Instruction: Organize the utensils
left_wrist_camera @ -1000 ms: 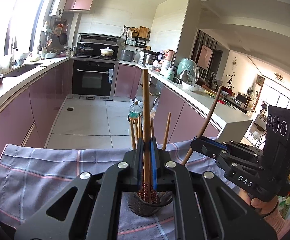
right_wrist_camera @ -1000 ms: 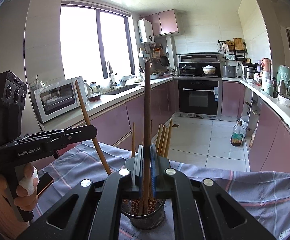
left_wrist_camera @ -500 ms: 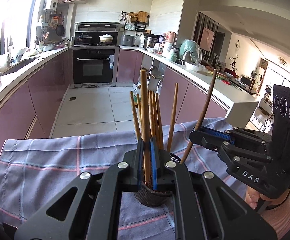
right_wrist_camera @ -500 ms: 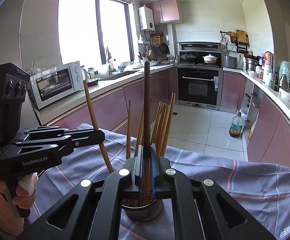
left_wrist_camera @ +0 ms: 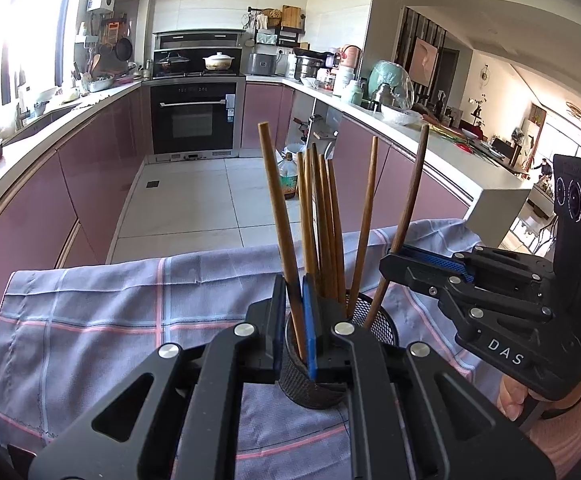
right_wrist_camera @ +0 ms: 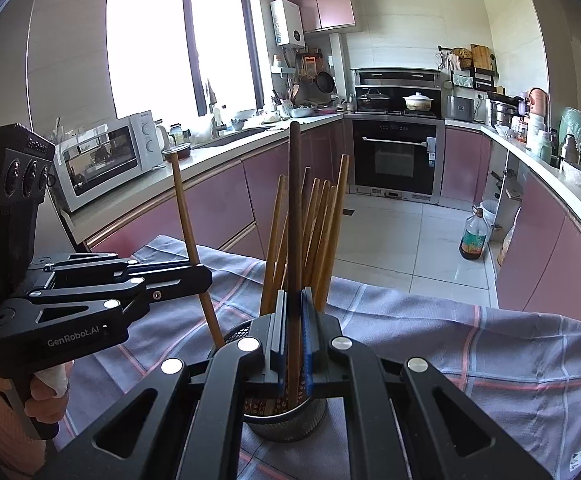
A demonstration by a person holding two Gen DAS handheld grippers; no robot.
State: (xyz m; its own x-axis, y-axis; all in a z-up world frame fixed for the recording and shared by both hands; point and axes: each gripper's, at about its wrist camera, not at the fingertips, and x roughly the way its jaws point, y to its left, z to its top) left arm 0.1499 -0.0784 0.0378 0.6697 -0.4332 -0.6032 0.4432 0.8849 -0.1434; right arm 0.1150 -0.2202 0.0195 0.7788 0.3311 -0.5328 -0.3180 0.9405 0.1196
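Note:
A black mesh utensil cup (left_wrist_camera: 310, 388) (right_wrist_camera: 286, 420) stands on a checked cloth and holds several wooden chopsticks (left_wrist_camera: 322, 224) (right_wrist_camera: 322, 232). My left gripper (left_wrist_camera: 292, 300) is shut on a light brown chopstick (left_wrist_camera: 278, 208) whose lower end is inside the cup. It also shows in the right wrist view (right_wrist_camera: 200, 276) with that chopstick (right_wrist_camera: 188, 224). My right gripper (right_wrist_camera: 294, 312) is shut on a darker chopstick (right_wrist_camera: 295, 200), its lower end also in the cup. It shows in the left wrist view (left_wrist_camera: 390, 260) with that chopstick (left_wrist_camera: 408, 200).
The grey-blue checked cloth (left_wrist_camera: 102, 312) (right_wrist_camera: 470, 340) covers the table. Beyond its far edge lies the kitchen floor with pink cabinets (left_wrist_camera: 90, 168), an oven (right_wrist_camera: 394, 160), a microwave (right_wrist_camera: 102, 160) and an oil bottle (right_wrist_camera: 474, 236).
Both grippers have moved down with their chopsticks, so the chopstick ends now sit lower in the cup. The cup and other chopsticks look nearer and larger.

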